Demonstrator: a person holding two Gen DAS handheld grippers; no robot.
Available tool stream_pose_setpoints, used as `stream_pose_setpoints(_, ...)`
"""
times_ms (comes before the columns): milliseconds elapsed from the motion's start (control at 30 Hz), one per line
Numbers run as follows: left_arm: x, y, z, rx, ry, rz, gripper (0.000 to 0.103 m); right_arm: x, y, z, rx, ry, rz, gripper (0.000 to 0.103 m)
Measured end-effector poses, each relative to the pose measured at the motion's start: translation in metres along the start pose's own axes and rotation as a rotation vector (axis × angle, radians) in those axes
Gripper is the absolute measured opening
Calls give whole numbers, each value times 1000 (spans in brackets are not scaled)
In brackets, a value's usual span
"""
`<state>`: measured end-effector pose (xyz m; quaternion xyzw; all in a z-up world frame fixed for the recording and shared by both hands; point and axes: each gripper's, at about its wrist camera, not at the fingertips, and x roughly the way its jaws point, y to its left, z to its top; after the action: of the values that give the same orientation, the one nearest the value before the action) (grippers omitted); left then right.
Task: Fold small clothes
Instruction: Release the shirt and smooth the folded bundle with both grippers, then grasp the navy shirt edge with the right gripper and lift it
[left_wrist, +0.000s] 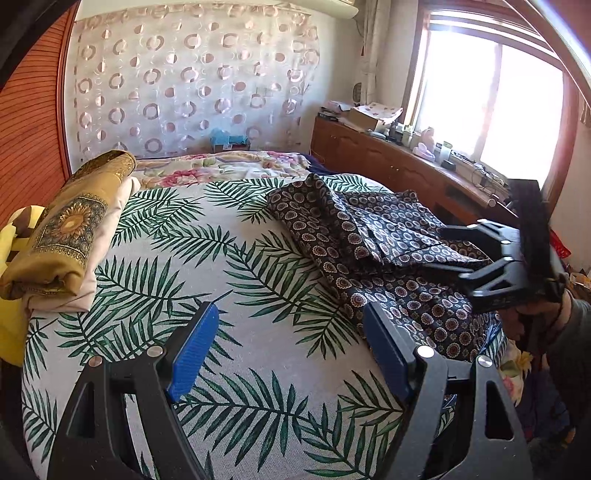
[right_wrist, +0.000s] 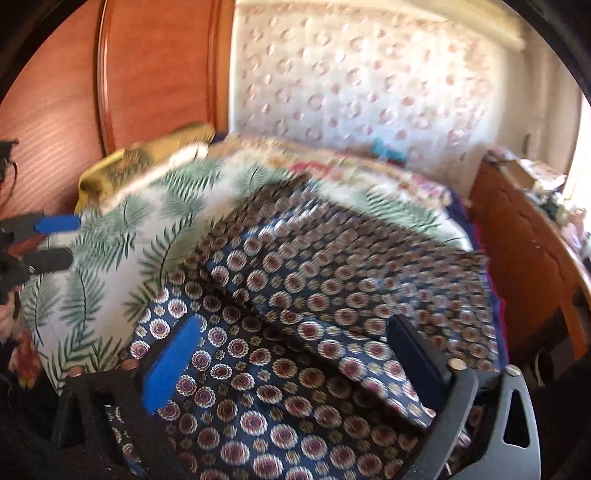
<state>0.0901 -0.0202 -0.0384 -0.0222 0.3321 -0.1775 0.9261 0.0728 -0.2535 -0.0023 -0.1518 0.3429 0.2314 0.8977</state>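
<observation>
Both pairs of fingers stand spread with nothing pinched: your left gripper (left_wrist: 284, 350) hangs over bare leaf-print bedspread (left_wrist: 221, 258), and your right gripper (right_wrist: 295, 358) is poised over the dark medallion-print garment (right_wrist: 332, 280), its blue pads (right_wrist: 171, 365) clear of the cloth as far as the blurred right wrist view lets you judge. That garment lies crumpled and partly doubled over toward the bed's right edge, near the wooden cabinet (left_wrist: 388, 166). A folded gold-patterned piece (left_wrist: 70, 236) already sits at the left edge of the bed, so you appear to be starting on the next item. The step in hand looks like the reach for a first grasp. Next you will likely need each gripper on a separate corner or hem, then to draw the cloth toward the open middle of the bed and flatten it before folding. Pick a single layer; the overlapping folds make it easy to catch two.
</observation>
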Motion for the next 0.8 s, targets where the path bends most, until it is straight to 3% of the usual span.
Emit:
stream_pose_setpoints(67,1,0,-1,-5,0,-3,80,18,0,8,-27,48,9,90)
stream_pose_setpoints(400,6,1,-3,-11,13,-13,80,70,12,21,-160,161,-24,84)
stream_pose_setpoints(433,7,1,-4,-11,15,-13,80,71,12,22,-170,155,-18,80)
stream_pose_setpoints(500,8,0,-5,-12,18,-16,80,67,10,21,-169,161,18,57)
stream_pose_setpoints(533,9,0,-5,-12,20,-16,80,68,8,24,-168,166,16,35)
stream_pose_setpoints(633,10,-1,-6,-10,23,-21,80,72,0,28,-163,183,29,12)
stream_pose_setpoints(800,16,-3,-10,-8,35,-28,80,62,-26,41,-112,130,-30,5)
